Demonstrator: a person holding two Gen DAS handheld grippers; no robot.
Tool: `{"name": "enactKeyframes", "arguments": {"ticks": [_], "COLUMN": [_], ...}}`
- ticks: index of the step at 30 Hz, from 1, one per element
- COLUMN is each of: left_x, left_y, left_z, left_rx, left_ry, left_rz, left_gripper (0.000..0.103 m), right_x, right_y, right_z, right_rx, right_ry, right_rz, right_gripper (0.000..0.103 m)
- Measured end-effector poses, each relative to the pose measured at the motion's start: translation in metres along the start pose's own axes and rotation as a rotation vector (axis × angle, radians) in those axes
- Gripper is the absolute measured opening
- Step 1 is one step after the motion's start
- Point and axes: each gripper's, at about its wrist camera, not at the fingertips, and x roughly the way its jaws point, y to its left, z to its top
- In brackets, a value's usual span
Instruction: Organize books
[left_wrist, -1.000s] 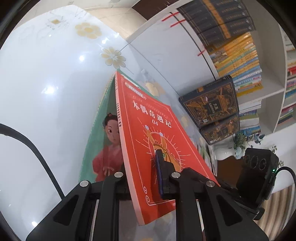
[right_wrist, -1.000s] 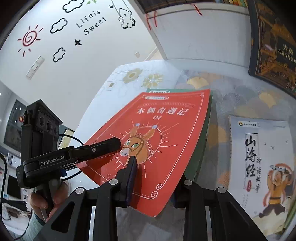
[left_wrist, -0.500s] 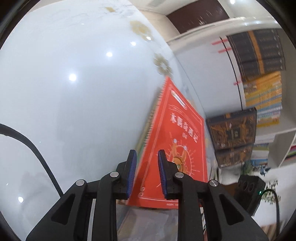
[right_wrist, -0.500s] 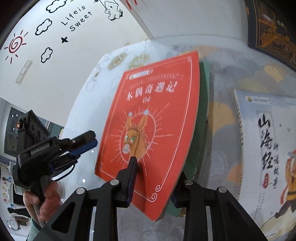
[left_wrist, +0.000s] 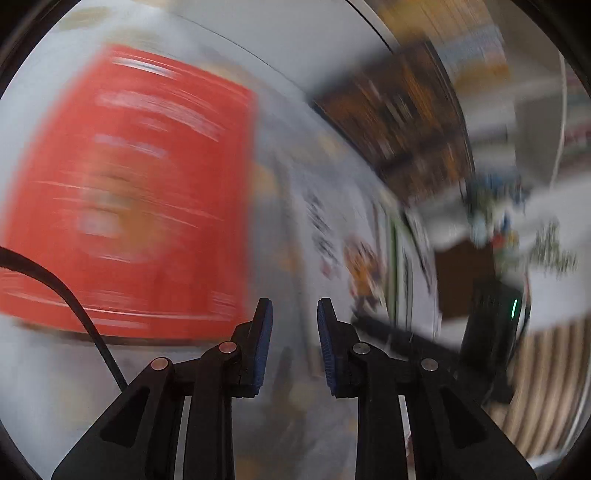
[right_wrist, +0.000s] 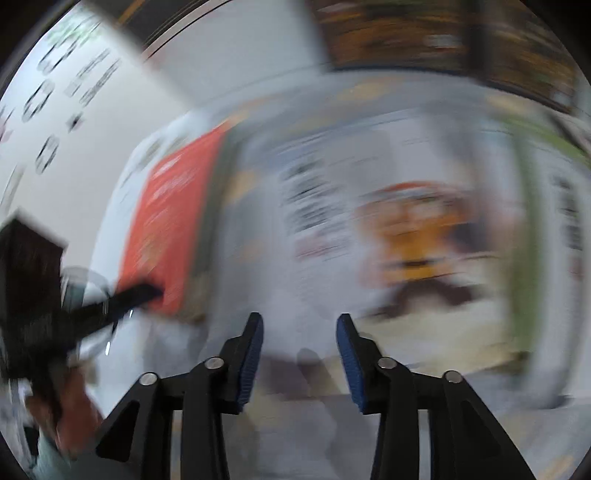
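Note:
Both views are blurred by motion. The red book (left_wrist: 125, 192) lies flat on the table at the left; in the right wrist view the red book (right_wrist: 170, 229) rests on a green book (right_wrist: 212, 221). A white book with an orange figure (right_wrist: 410, 236) lies ahead of my right gripper (right_wrist: 299, 325), which is open and empty. My left gripper (left_wrist: 294, 310) is open and empty, right of the red book. The white book also shows in the left wrist view (left_wrist: 354, 254).
A dark box-like book set (left_wrist: 402, 122) leans against the white bookshelf (left_wrist: 258, 37) at the back. The other handheld gripper (right_wrist: 92, 310) and the person's hand (right_wrist: 70, 417) are at the left. A brown stool (left_wrist: 465, 277) stands off the table's right side.
The right gripper let go of the red book, which now lies flat on the green one. Both grippers have swung to the right towards the white book, and both are open.

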Motion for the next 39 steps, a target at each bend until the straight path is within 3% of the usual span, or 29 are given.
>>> {"name": "enactKeyframes", "arguments": {"ticks": [3,5,9,13,19,23,26,31,35,39], "left_x": [0.033,0.048,0.066,0.067,0.061,0.052,0.033,0.007,0.005,0.036], "left_y": [-0.025,-0.032,-0.036,-0.033,-0.024,-0.033,-0.035,-0.037,-0.06,-0.101], "left_z": [0.009,0.016,0.02,0.016,0.004,-0.021,-0.068,-0.138,-0.19,-0.237], "left_rx": [0.05,0.044,0.069,0.051,0.025,0.061,0.099,0.063,0.092,0.082], "left_ry": [0.046,0.056,0.092,0.078,0.063,0.083,0.104,0.132,0.166,0.227], "left_rz": [0.042,0.121,0.212,0.197,0.168,0.218,0.267,0.308,0.34,0.268], "left_gripper": [0.022,0.022,0.025,0.025,0.025,0.025,0.025,0.025,0.025,0.025], "right_x": [-0.016,-0.02,-0.007,0.011,0.025,0.014,0.006,-0.016,-0.047,-0.079], "right_y": [-0.04,-0.056,-0.07,-0.063,-0.05,-0.043,-0.03,-0.02,-0.05,-0.1], "right_z": [0.019,0.032,0.062,0.073,0.056,0.023,-0.031,-0.118,-0.173,-0.193], "right_rx": [0.053,0.058,0.044,-0.007,-0.091,-0.103,-0.149,-0.229,-0.181,-0.138], "right_ry": [-0.076,-0.114,-0.106,-0.089,-0.048,-0.009,0.019,0.046,0.091,0.085], "right_rz": [-0.084,-0.124,-0.135,-0.109,-0.132,-0.133,-0.143,-0.117,-0.036,-0.065], "right_gripper": [0.051,0.051,0.051,0.048,0.045,0.045,0.049,0.051,0.051,0.051]}}
